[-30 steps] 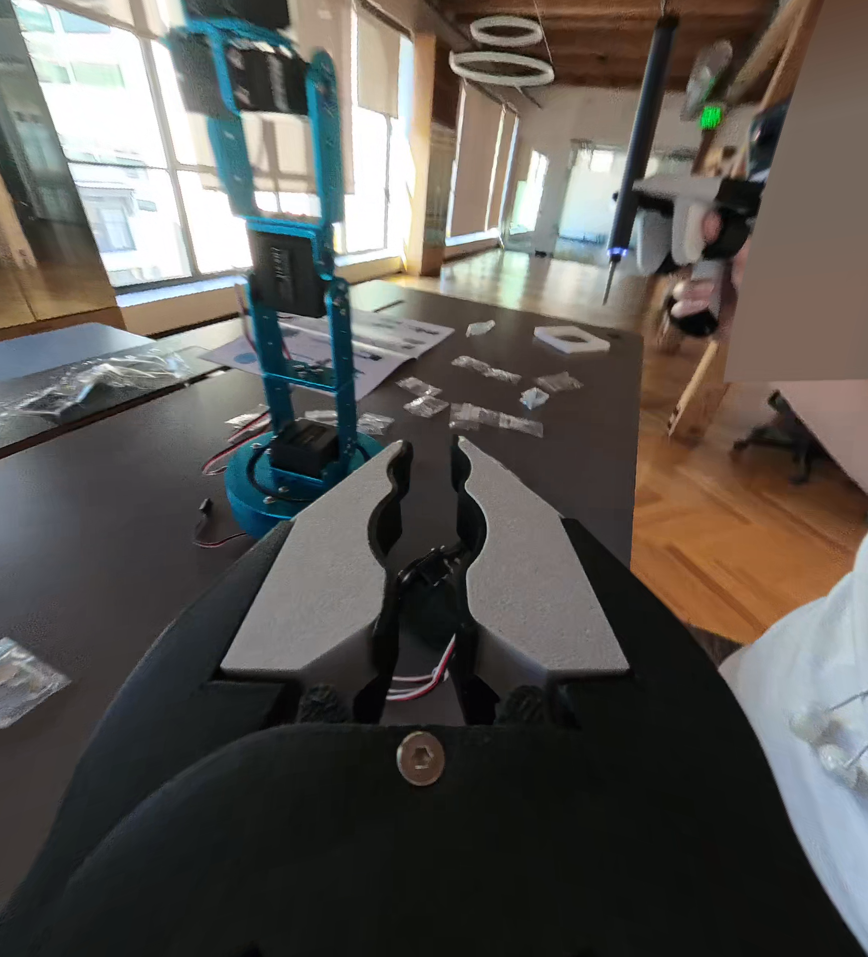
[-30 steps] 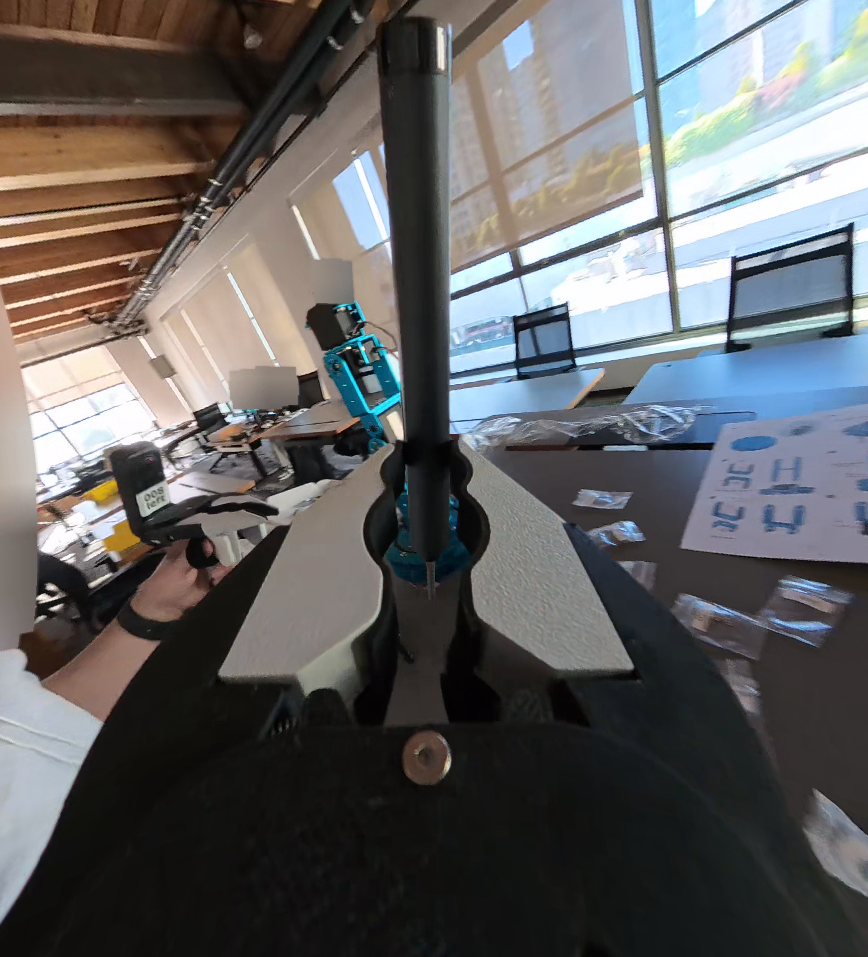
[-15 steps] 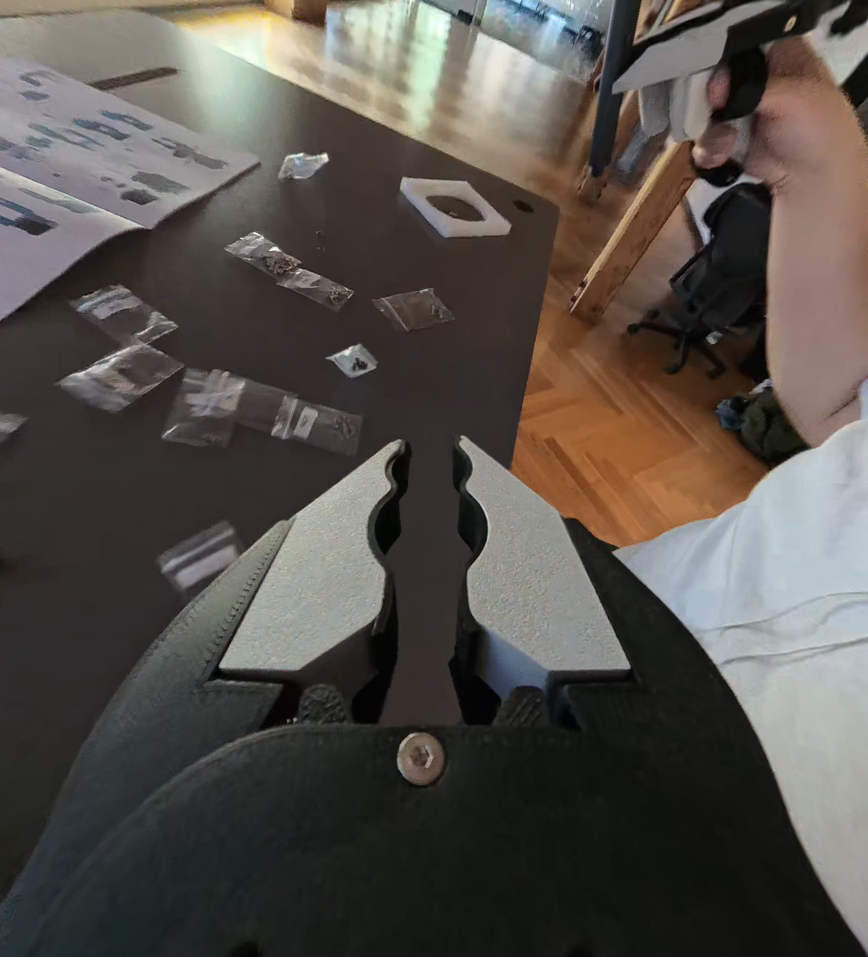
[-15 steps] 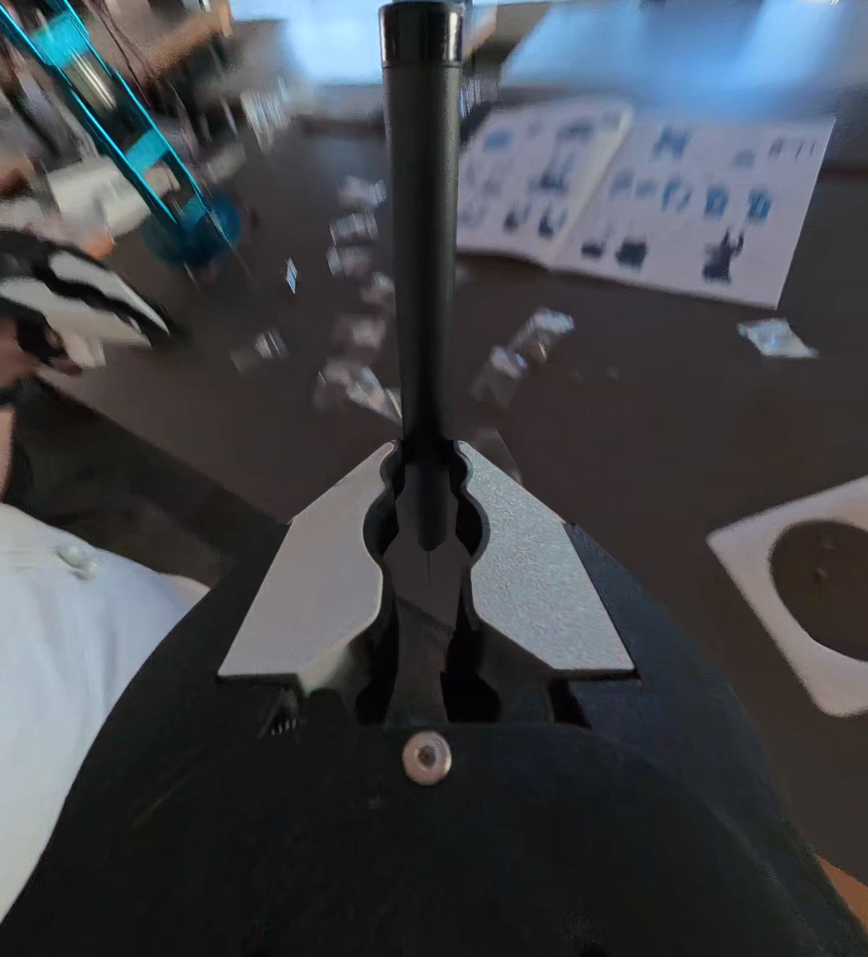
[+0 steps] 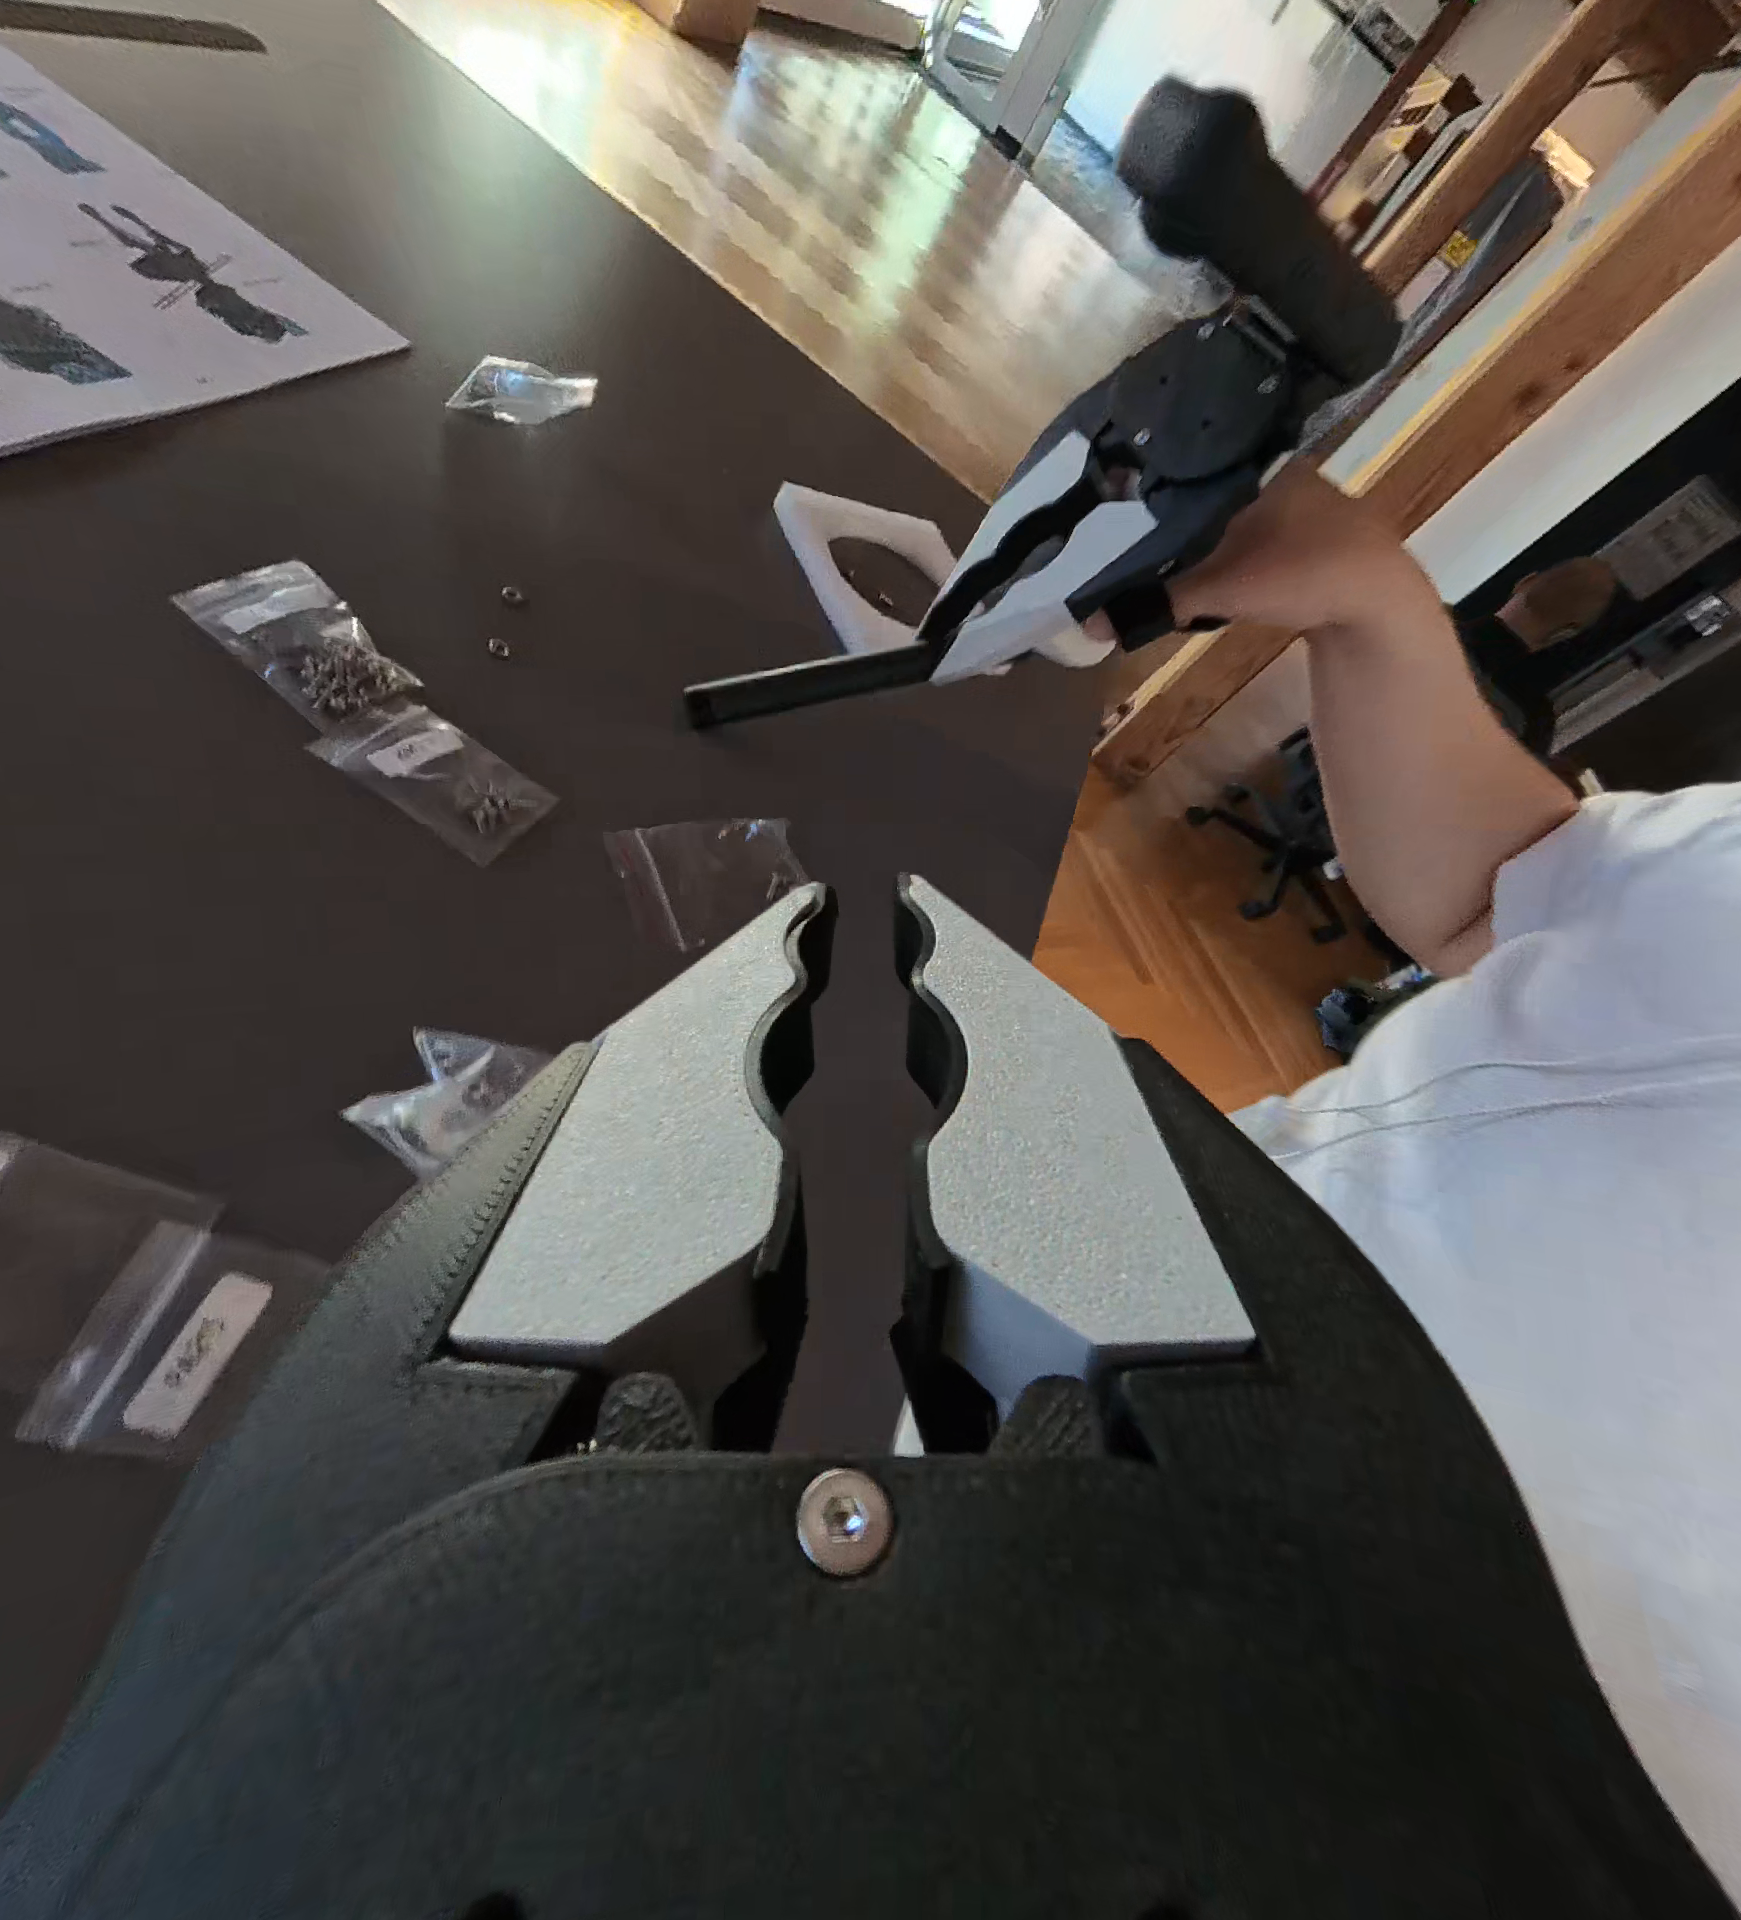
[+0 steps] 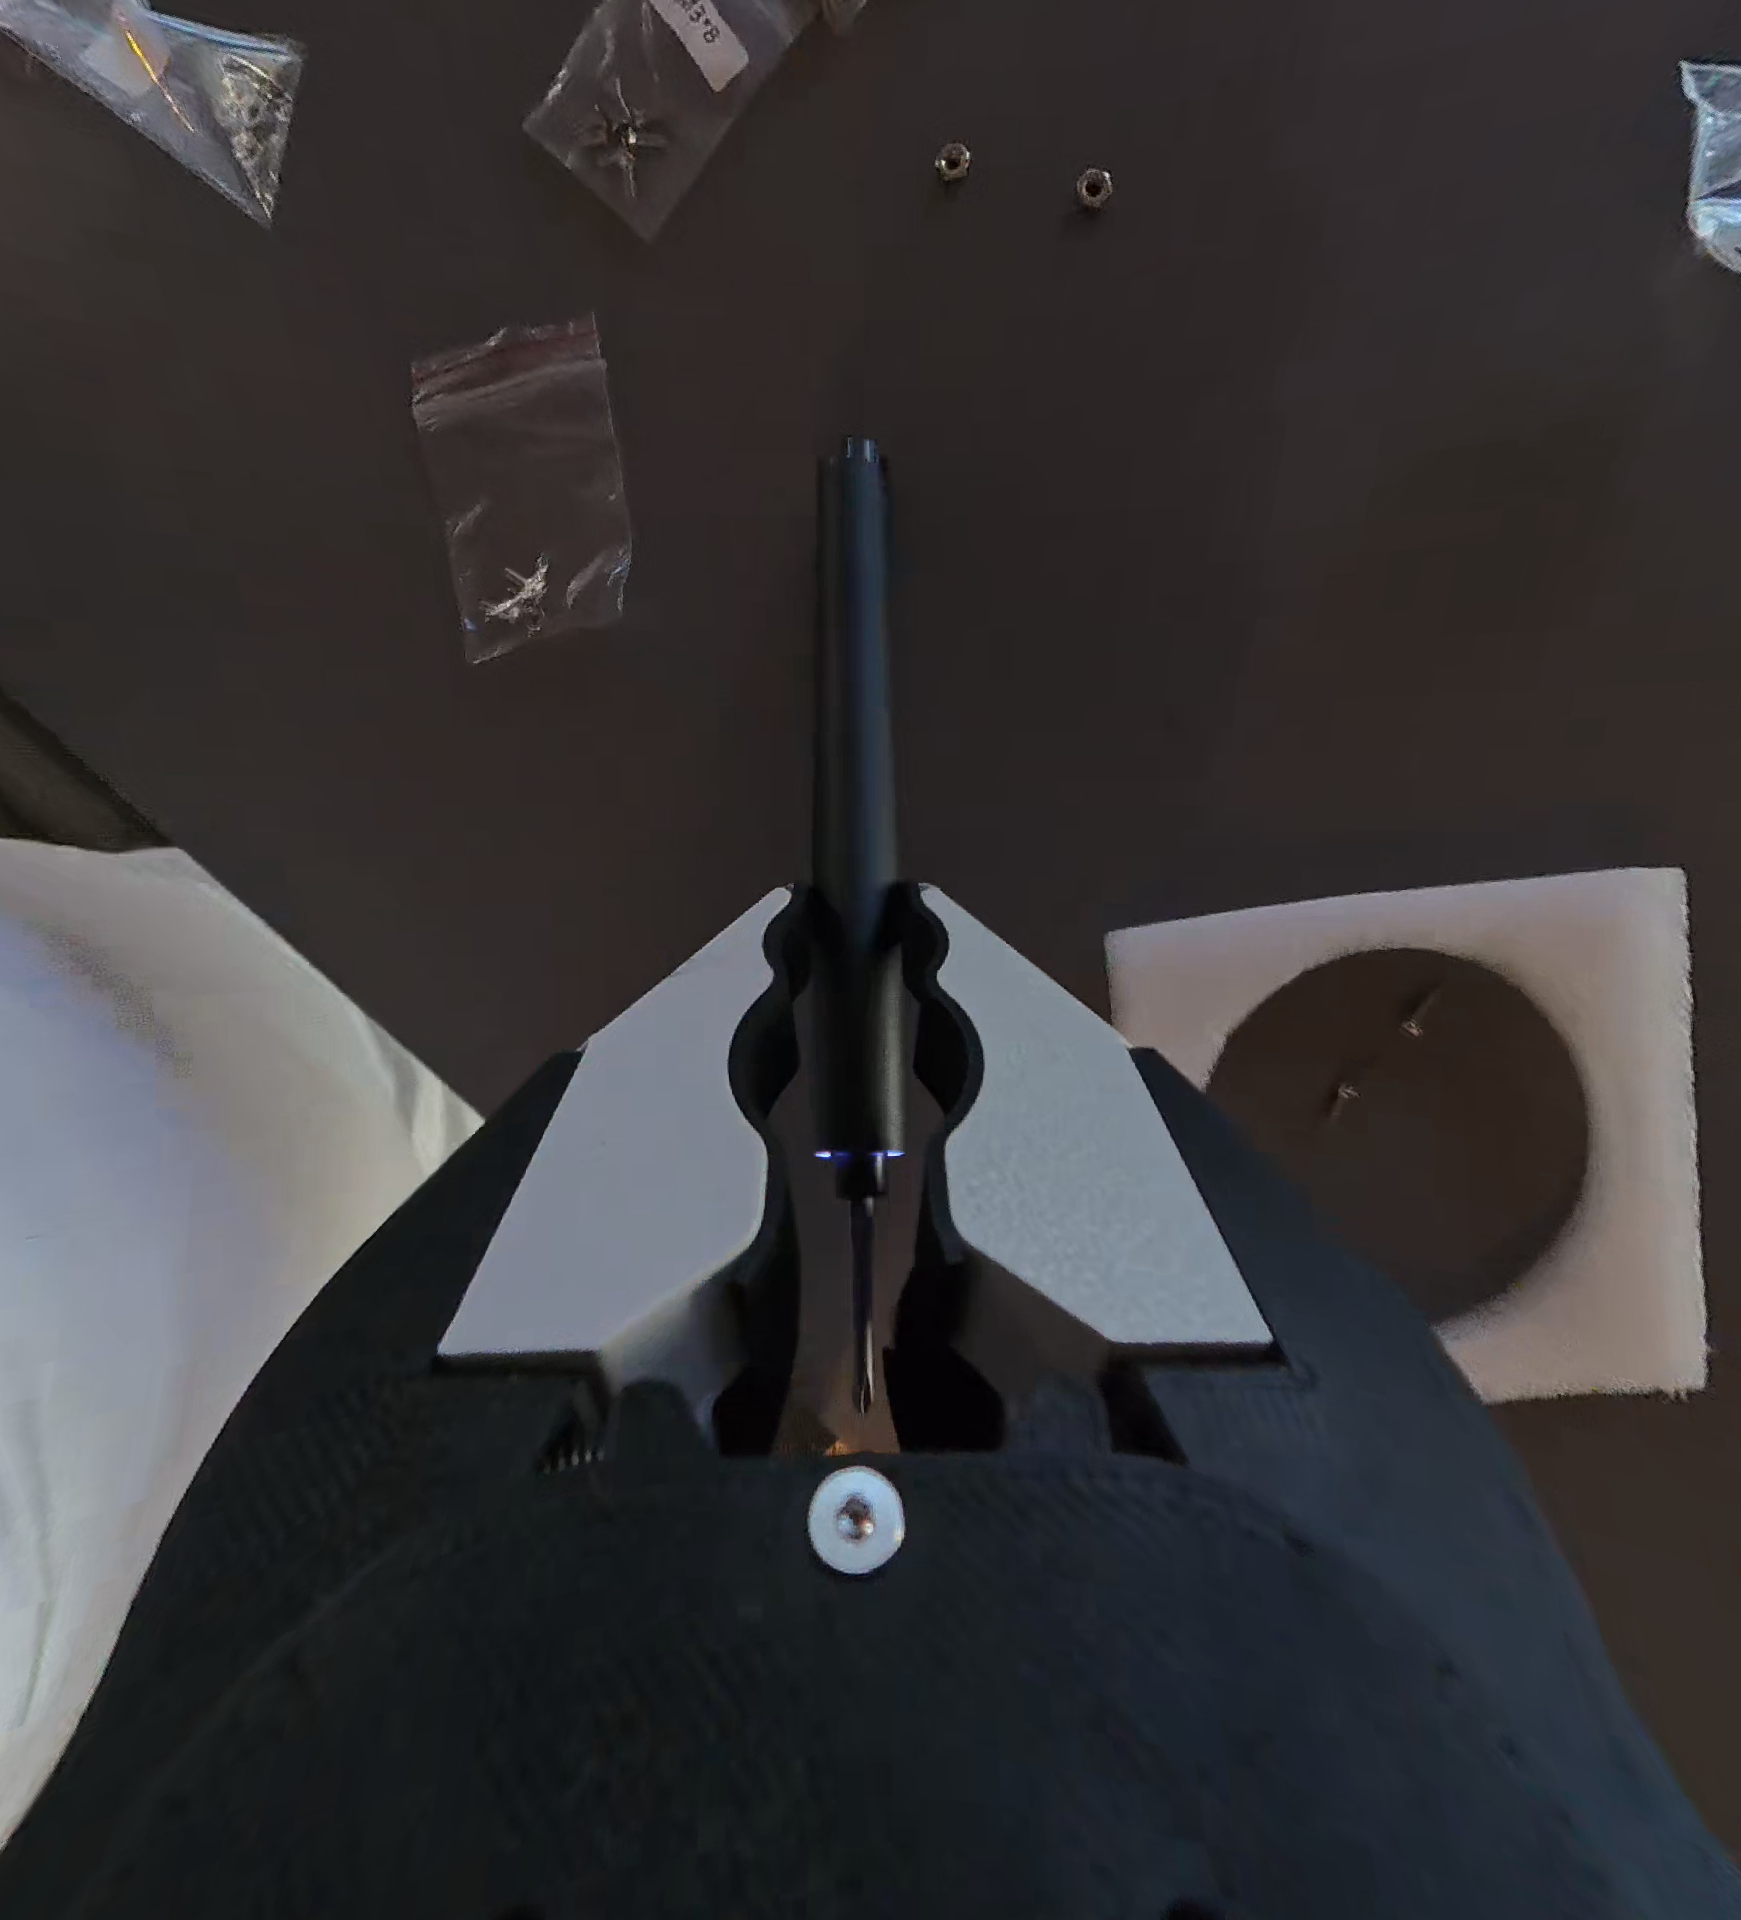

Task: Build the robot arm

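My right gripper is shut on a black electric screwdriver. Its bit points back at the camera and a blue ring glows at its collar. The left wrist view shows this gripper holding the screwdriver nearly level, just above the dark table. My left gripper is empty, its jaws a narrow gap apart, above the table's near right edge. A small clear bag of screws lies just ahead of it, left of the screwdriver in the right wrist view.
A white foam square with a round hole lies right of the screwdriver, with two small screws inside. Two loose nuts and several screw bags lie farther off. A printed sheet lies far left. The person's white shirt is close by. About 25 centimeters separates my left fingertips from my right.
Both views have swung down to the table and the blue robot arm has left view. The right gripper has brought the screwdriver from upright to nearly level, low over the table.
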A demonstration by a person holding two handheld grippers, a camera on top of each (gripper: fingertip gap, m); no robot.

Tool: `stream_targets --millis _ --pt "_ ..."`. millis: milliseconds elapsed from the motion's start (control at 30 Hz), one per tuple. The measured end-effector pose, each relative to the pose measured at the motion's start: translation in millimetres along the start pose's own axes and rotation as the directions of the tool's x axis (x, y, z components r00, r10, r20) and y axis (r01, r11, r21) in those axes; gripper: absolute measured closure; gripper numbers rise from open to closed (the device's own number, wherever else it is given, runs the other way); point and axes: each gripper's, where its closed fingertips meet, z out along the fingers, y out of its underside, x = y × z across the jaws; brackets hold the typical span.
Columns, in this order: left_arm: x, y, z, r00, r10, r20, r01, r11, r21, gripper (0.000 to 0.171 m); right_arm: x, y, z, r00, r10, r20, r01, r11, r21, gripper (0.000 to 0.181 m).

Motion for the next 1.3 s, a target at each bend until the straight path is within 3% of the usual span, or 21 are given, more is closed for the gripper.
stream_targets --millis 200,400,500,600,667,767,867,1033,1200,1300 --pt "-19 -25 40 0.999 0.039 -0.029 -0.039 0.999 -0.008 0.162 -1 5 24 0.998 -0.054 0.03 0.054 0.998 -0.011 0.166" --pt "-10 -26 92 0.999 0.022 -0.037 -0.024 0.999 -0.049 0.159 9 11 35 0.979 -0.186 0.087 0.184 0.982 0.032 0.164" --pt "-2 -12 122 1.0 -0.007 0.022 0.009 0.998 -0.068 0.156 22 16 7 0.949 -0.264 0.175 0.244 0.962 0.125 0.161" --pt "16 1 148 0.995 -0.041 0.09 0.044 0.999 -0.028 0.155 81 25 -33 0.929 -0.359 0.092 0.338 0.922 0.19 0.165" --pt "27 7 163 0.987 -0.086 0.133 0.083 0.996 0.026 0.155 117 30 -43 0.908 -0.41 0.082 0.387 0.898 0.211 0.168" --pt "43 10 182 0.97 -0.143 0.199 0.126 0.987 0.098 0.156 111 31 -40 0.829 -0.509 0.232 0.437 0.848 0.298 0.179" --pt "63 10 191 0.952 -0.165 0.258 0.13 0.98 0.149 0.157 110 44 -21 0.771 -0.58 0.263 0.54 0.814 0.212 0.178" --pt "79 19 191 0.916 -0.222 0.335 0.166 0.968 0.186 0.158 112 53 0 0.881 -0.351 0.319 0.367 0.93 0.009 0.169" --pt "86 26 181 0.888 -0.25 0.385 0.174 0.96 0.221 0.157 104 53 1 0.932 -0.276 0.236 0.283 0.959 0.006 0.162" --pt "92 28 176 0.879 -0.276 0.389 0.182 0.948 0.261 0.157 112 59 7 0.925 -0.362 0.112 0.37 0.928 -0.055 0.16"
